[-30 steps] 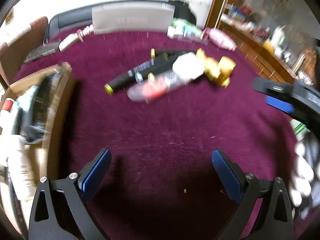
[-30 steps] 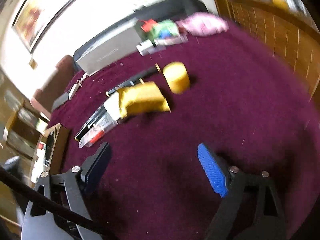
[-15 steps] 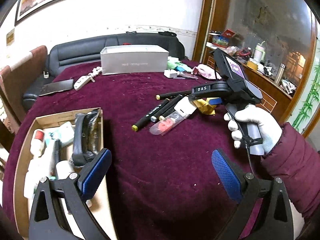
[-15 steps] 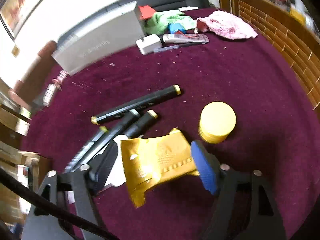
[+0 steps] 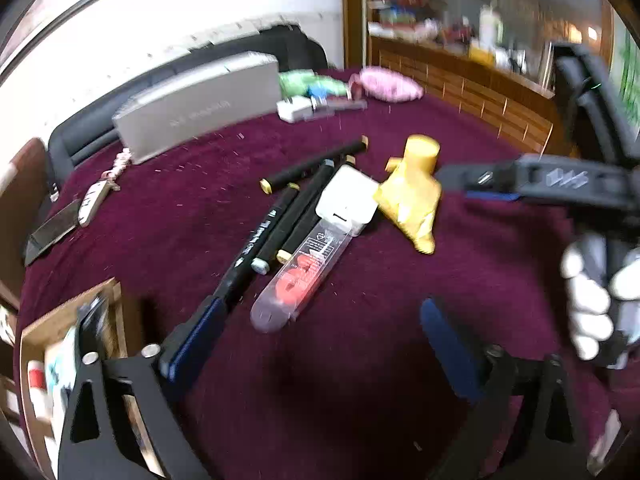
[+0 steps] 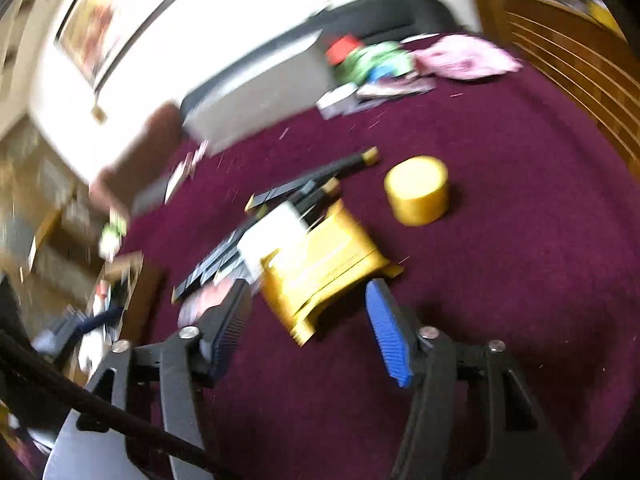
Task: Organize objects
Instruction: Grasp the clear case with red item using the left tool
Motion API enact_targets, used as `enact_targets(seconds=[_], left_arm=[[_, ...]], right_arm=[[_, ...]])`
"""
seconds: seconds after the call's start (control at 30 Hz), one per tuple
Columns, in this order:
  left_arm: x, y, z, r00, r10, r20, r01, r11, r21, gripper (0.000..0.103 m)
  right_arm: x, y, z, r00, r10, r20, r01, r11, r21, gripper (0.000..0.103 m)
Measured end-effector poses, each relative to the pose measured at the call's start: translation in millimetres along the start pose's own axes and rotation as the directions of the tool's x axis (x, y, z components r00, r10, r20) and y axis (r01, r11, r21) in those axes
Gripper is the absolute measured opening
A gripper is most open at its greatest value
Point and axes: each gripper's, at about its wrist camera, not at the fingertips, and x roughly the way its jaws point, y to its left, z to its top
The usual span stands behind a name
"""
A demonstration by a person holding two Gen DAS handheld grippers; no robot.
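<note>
A pile lies mid-table on the maroon cloth: black markers (image 5: 296, 208), a white block (image 5: 346, 198), a clear tube with red contents (image 5: 308, 272), a yellow pouch (image 5: 412, 200) and a yellow round tub (image 6: 418, 190). My left gripper (image 5: 320, 344) is open and empty, its left finger close to the markers' near ends. My right gripper (image 6: 308, 320) is open around the near end of the yellow pouch (image 6: 320, 268); it also shows in the left wrist view (image 5: 560, 184), held by a white-gloved hand.
A cardboard box (image 5: 68, 336) with sorted items sits at the near left. A grey long box (image 5: 200, 108), a white adapter (image 5: 296, 109), green and pink items (image 5: 384, 84) lie at the far edge. A wooden cabinet (image 5: 480, 92) stands at right.
My left gripper has moved forward and right toward the pile, near the tube and markers. My right gripper has drawn back a little from the yellow pouch, still straddling it. Both views are blurred.
</note>
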Motion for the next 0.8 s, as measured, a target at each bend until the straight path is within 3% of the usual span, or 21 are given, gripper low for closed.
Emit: enact_targets(seconds=[0.03, 0.1, 0.27, 0.33, 0.47, 0.6, 0.67, 0.73, 0.8], left_arm=[[10, -1, 3, 1.000, 0.009, -0.023, -0.009, 1.000, 0.016, 0.071], [34, 0, 10, 0.996, 0.015, -0.084, -0.013, 1.000, 0.026, 0.053], [58, -6, 18, 0.996, 0.034, -0.079, -0.033, 0.999, 0.015, 0.048], [54, -8, 17, 0.996, -0.019, -0.093, 0.019, 1.000, -0.004, 0.023], [31, -13, 0, 0.987, -0.090, -0.130, 0.089, 0.996, -0.013, 0.023], [17, -16, -14, 0.987, -0.083, -0.141, 0.079, 0.996, -0.033, 0.024], [20, -22, -10, 0.990, -0.058, -0.131, 0.056, 0.998, -0.019, 0.031], [26, -30, -4, 0.994, 0.003, -0.107, -0.003, 1.000, -0.001, 0.059], [28, -35, -6, 0.995, 0.074, -0.060, -0.074, 0.997, 0.011, 0.066]], right_arm=[[2, -8, 1, 1.000, 0.005, -0.004, -0.005, 1.000, 0.026, 0.061], [3, -20, 0, 1.000, 0.000, -0.021, 0.001, 0.997, 0.074, 0.061], [-1, -22, 4, 1.000, 0.021, 0.000, -0.021, 0.996, 0.092, 0.061], [-2, -21, 4, 1.000, 0.015, 0.005, -0.016, 0.996, 0.092, 0.061], [3, -26, 8, 1.000, 0.022, -0.007, -0.021, 0.991, 0.129, 0.061], [9, -28, 7, 0.999, 0.036, -0.018, -0.033, 0.988, 0.148, 0.061], [9, -29, 6, 0.999, 0.044, -0.022, -0.040, 0.987, 0.155, 0.062], [10, -31, 5, 0.999, 0.044, -0.022, -0.040, 0.986, 0.160, 0.061], [11, -33, 6, 0.998, 0.056, -0.024, -0.051, 0.984, 0.168, 0.062]])
